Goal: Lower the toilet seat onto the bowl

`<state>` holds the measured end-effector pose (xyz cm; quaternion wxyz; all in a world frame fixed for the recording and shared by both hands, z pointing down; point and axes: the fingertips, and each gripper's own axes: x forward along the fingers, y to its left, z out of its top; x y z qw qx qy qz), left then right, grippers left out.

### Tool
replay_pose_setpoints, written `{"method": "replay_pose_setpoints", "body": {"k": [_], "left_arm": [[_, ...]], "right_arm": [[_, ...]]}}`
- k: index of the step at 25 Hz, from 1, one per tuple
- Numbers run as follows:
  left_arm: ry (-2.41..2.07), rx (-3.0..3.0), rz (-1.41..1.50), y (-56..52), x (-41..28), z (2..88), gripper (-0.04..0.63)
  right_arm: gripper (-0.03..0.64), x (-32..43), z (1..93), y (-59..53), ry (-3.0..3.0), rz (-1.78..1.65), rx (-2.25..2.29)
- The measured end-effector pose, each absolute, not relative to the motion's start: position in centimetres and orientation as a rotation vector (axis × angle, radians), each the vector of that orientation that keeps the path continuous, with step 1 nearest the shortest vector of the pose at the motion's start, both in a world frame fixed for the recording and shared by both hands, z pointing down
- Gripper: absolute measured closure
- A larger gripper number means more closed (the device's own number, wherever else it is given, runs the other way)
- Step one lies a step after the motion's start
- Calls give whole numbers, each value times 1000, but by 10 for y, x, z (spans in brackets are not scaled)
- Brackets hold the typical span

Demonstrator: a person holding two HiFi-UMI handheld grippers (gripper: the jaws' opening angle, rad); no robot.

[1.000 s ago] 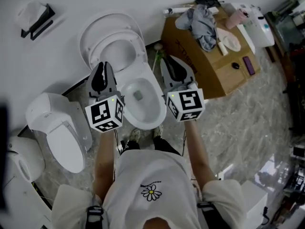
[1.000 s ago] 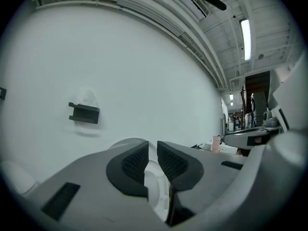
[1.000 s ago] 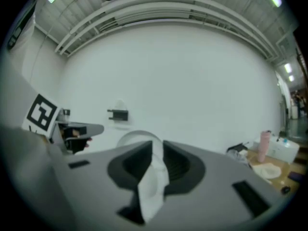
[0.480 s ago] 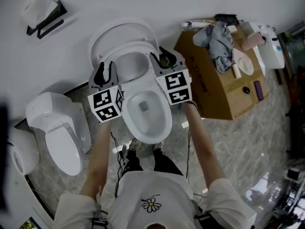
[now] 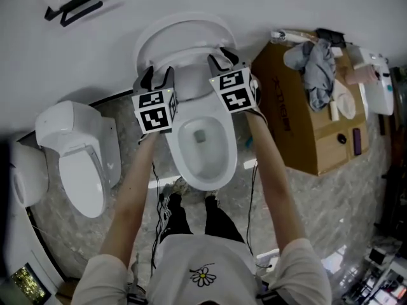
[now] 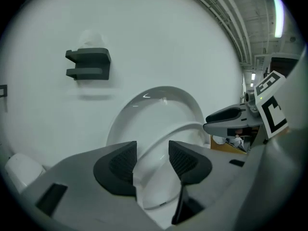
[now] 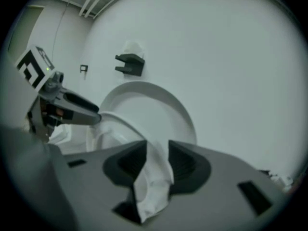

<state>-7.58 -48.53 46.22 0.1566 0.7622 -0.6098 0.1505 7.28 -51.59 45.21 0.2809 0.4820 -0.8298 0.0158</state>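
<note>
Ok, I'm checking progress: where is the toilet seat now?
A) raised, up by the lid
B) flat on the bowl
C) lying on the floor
A: the toilet seat stands raised in front of the lid, and the bowl below is uncovered.

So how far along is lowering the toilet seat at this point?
Done: the left gripper and right gripper sit at the raised white plastic toilet seat, one on each side. In hand: both have just been opening their jaws, each with a seat edge between them, neither clamped yet. Left: close, then swing the seat from the upright white lid down onto the white ceramic bowl, whose rim is bare.
</note>
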Motion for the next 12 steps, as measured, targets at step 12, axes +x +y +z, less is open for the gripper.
{"method": "replay_pose_setpoints", "body": {"k": [12], "left_arm": [[-1799, 2168, 550, -500, -96, 476, 449]], "right_arm": [[477, 73, 473, -537, -2140, -8, 1377]]}}
